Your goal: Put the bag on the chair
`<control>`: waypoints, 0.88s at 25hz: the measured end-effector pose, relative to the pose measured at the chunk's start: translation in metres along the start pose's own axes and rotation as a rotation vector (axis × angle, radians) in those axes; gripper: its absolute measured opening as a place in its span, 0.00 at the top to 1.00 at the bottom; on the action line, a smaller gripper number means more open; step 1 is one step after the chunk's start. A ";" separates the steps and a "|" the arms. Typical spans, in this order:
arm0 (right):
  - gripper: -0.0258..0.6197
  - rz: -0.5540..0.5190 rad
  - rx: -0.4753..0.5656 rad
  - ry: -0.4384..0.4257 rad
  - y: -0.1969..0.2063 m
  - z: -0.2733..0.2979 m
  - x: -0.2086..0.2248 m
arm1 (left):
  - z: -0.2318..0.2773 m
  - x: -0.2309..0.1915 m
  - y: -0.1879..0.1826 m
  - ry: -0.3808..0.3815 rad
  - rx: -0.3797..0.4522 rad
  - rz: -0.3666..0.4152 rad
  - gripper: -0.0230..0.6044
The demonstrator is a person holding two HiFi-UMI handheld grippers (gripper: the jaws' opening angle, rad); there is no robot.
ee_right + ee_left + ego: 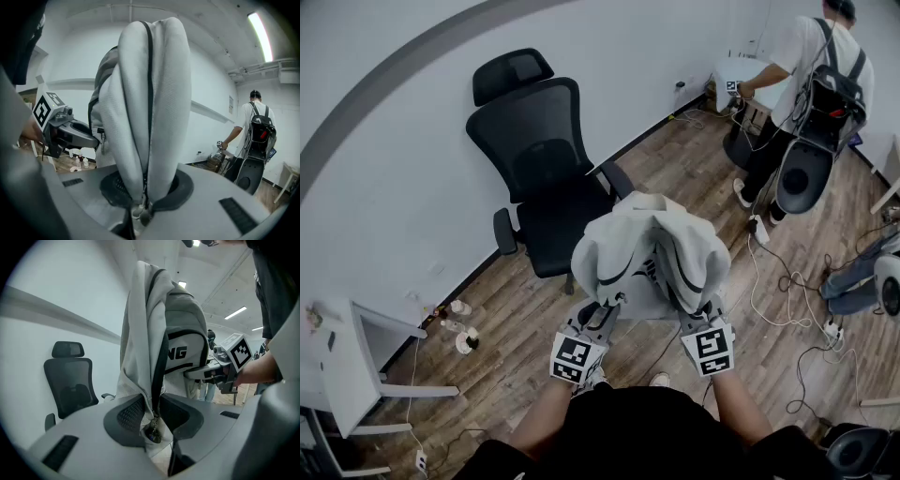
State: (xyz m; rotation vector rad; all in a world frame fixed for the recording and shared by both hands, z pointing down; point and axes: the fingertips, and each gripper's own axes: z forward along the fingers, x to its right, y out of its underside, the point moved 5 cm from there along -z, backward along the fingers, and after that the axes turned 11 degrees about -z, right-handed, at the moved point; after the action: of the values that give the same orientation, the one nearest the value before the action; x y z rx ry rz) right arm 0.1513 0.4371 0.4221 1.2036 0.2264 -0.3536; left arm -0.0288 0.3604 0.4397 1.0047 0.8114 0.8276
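A light grey backpack (649, 253) with black trim hangs in the air, held up by both grippers, just in front of and to the right of a black mesh office chair (542, 178) by the white wall. My left gripper (609, 302) is shut on the bag's left side, fabric and a black strap (159, 366) pinched between its pads. My right gripper (686, 302) is shut on a fold of the bag (150, 108) along a zipper seam. The chair's seat (555, 223) is bare. The chair (70, 380) also shows left in the left gripper view.
A person (811, 75) with a backpack stands at the far right by a small table (741, 70). Cables (787, 291) run over the wooden floor at the right. A white table (347, 366) stands at the left, with small bottles (459, 328) on the floor beside it.
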 end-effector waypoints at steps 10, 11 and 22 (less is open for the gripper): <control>0.85 0.006 0.003 0.007 -0.016 0.022 -0.016 | -0.008 -0.033 -0.006 0.011 0.006 0.008 0.78; 0.85 0.004 0.002 0.005 -0.018 0.026 -0.017 | -0.008 -0.037 -0.005 0.012 0.005 0.007 0.78; 0.85 0.051 -0.029 0.014 -0.044 0.067 -0.054 | -0.027 -0.097 -0.004 0.058 0.009 -0.012 0.78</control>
State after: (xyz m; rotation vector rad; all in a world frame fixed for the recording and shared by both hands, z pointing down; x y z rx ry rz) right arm 0.0838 0.3681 0.4259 1.1812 0.2120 -0.2963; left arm -0.0953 0.2844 0.4453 0.9864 0.8705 0.8467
